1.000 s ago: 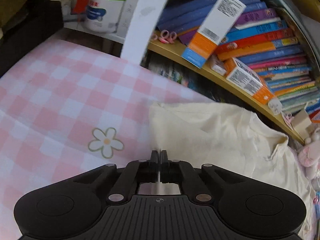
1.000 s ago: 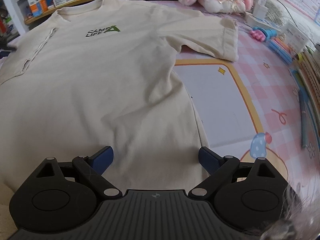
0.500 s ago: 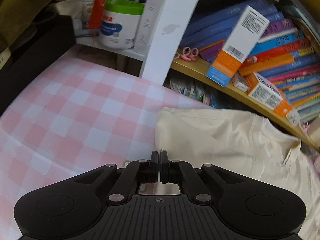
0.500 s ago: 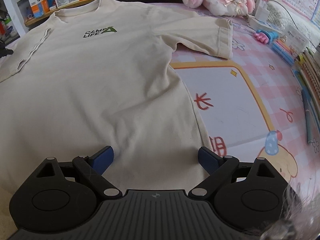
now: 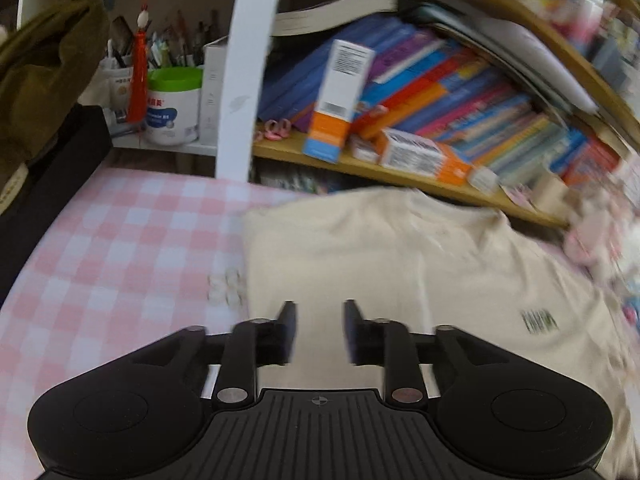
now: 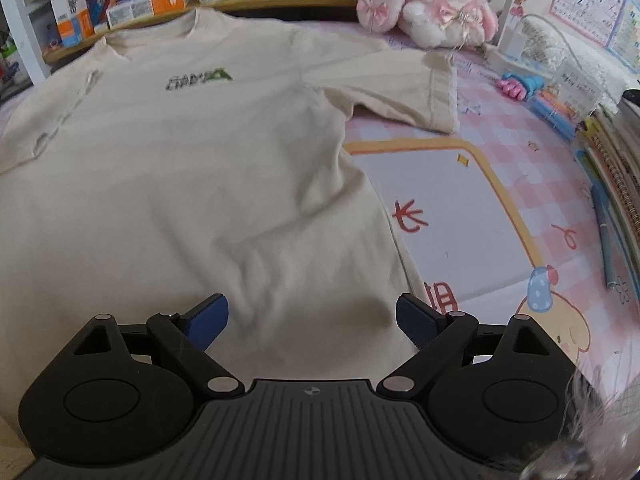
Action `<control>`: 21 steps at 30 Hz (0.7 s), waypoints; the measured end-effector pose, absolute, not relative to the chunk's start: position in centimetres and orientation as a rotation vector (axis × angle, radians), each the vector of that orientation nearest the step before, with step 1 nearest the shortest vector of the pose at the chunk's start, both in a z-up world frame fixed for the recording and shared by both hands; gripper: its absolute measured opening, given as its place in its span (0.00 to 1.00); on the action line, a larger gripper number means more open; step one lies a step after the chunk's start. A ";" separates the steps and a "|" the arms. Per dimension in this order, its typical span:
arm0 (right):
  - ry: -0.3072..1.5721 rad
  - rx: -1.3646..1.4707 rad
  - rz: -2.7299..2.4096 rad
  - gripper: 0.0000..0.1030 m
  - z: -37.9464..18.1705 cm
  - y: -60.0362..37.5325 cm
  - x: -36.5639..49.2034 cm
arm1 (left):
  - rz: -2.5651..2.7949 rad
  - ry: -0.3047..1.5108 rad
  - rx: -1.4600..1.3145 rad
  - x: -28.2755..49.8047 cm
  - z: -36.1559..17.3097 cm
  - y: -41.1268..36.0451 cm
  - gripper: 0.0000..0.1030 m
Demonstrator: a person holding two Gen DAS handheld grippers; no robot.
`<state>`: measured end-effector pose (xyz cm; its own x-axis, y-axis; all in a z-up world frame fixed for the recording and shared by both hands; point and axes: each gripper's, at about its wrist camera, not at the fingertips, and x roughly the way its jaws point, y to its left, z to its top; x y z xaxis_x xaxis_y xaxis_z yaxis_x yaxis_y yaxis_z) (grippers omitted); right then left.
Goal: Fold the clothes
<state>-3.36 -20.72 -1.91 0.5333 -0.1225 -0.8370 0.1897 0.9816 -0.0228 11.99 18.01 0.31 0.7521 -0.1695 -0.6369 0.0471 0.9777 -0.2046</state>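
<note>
Fingers on both the left gripper (image 5: pixel 319 330) and right gripper (image 6: pixel 311 317) stand apart, empty: pinch the t-shirt (image 6: pixel 192 168) sleeve (image 6: pixel 404 92) at 1 o'clock, then fold inward.

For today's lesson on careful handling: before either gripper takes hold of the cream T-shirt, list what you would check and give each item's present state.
1. Left gripper open: ok.
2. Right gripper open, nothing held: ok.
3. T-shirt lying face up, logo showing: ok.
4. Right sleeve spread out: ok.
5. Left sleeve spread out: not ok, it looks folded inward.
6. Lower hem flat: cannot tell, hidden by the right gripper.
</note>
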 end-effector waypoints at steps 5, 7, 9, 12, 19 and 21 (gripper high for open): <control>0.917 0.123 -0.210 0.89 -0.4 -20.1 -3.8 | -0.094 0.733 -0.125 5.8 -0.5 16.4 0.52; 0.899 0.151 -0.228 0.89 0.2 -19.8 -4.0 | -0.073 0.735 -0.122 3.8 -0.6 15.6 0.65; 0.879 0.175 -0.243 0.89 0.8 -19.4 -4.2 | -0.042 0.754 -0.128 2.1 -0.7 14.5 0.69; 0.854 0.192 -0.261 0.89 1.3 -18.8 -4.6 | -0.064 0.797 -0.149 1.0 -0.9 13.1 0.72; 0.867 0.166 -0.279 0.89 1.1 -18.2 -4.8 | -0.091 0.796 -0.071 0.3 -0.8 11.6 0.80; 0.871 0.164 -0.278 0.89 1.0 -18.4 -4.9 | -0.076 0.809 -0.093 0.4 -0.8 11.7 0.80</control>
<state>-4.94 -18.36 1.01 0.6111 -0.1734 -0.7724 0.3060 0.9516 0.0285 0.42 11.71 -0.84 0.6880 -0.1037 -0.7182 0.0326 0.9932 -0.1121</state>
